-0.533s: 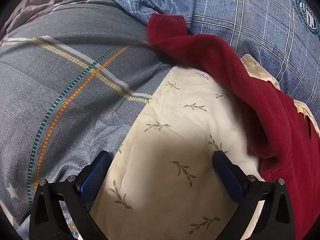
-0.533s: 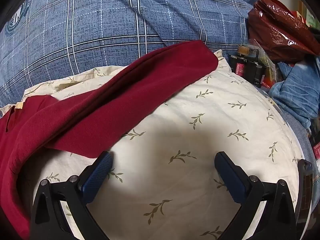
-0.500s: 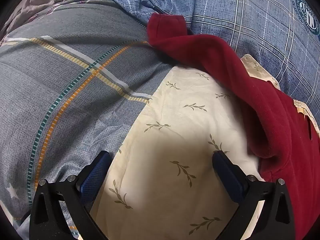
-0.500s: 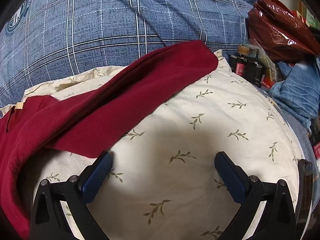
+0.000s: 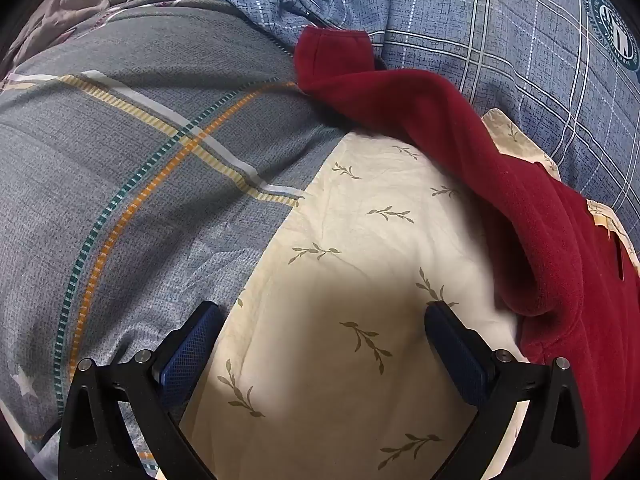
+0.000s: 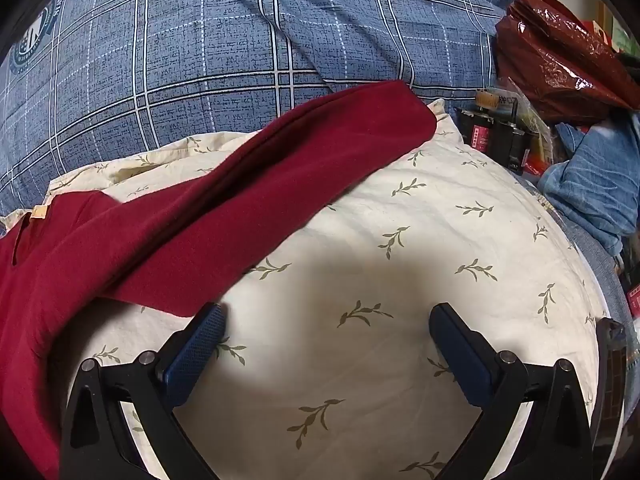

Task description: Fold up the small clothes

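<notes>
Left wrist: left gripper (image 5: 322, 316) wide, empty; red garment (image 5: 520, 200) beside.

Dark red garment (image 5: 440, 120); cream leaf-print pillow (image 5: 360, 240).

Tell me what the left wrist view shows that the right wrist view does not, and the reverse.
Only the left wrist view shows the grey quilt with its orange and teal stripes, and the red garment's cuffed sleeve end.

Only the right wrist view shows the crinkled red plastic bag, the dark bottles and the folded denim at the pillow's far side.

Both show the red garment lying across the cream leaf-print pillow, the blue plaid bedding behind it, and a gripper with jaws open and empty: left gripper, right gripper.
</notes>
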### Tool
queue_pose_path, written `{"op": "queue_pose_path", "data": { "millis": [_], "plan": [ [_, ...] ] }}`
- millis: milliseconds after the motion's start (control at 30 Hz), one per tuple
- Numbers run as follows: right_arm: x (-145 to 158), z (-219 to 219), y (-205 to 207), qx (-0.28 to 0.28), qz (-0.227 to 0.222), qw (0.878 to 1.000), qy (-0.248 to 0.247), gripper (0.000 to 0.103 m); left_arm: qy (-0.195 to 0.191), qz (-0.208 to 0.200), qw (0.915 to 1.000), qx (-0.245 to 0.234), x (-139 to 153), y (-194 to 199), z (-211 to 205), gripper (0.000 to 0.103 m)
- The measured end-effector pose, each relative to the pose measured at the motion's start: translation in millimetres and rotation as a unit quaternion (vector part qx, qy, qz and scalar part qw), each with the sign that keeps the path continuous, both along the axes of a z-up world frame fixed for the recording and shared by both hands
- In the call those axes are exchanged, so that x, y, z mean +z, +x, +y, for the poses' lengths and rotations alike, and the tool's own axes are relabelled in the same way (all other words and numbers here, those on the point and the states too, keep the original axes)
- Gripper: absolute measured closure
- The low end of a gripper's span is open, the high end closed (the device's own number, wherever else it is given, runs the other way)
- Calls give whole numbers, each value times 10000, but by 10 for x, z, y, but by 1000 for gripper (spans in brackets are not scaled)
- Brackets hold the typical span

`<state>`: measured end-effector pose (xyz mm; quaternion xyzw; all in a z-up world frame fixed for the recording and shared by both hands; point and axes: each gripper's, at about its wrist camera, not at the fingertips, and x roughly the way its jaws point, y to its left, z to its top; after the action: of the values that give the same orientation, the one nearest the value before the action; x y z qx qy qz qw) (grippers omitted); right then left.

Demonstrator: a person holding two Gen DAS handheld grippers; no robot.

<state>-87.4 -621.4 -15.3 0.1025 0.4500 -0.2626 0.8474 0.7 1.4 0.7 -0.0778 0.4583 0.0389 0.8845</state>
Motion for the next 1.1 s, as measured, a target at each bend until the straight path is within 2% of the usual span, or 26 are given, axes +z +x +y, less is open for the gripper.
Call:
{"op": "queue_pose_path", "data": {
  "millis": [700,1033,1100],
  "plan": [
    [-24,-36,-24,4,23,10000,-17,0,5,-3,10000,1,-4,-12,-4,1],
    [34,122,-64,-30,145,9999,9,0,70,100,9999,-29,31,-85,-29,1],
    [94,228,-177,-50,168,9997,197,0,83,117,9999,-4,65,-132,-33,2]
  ]
}}
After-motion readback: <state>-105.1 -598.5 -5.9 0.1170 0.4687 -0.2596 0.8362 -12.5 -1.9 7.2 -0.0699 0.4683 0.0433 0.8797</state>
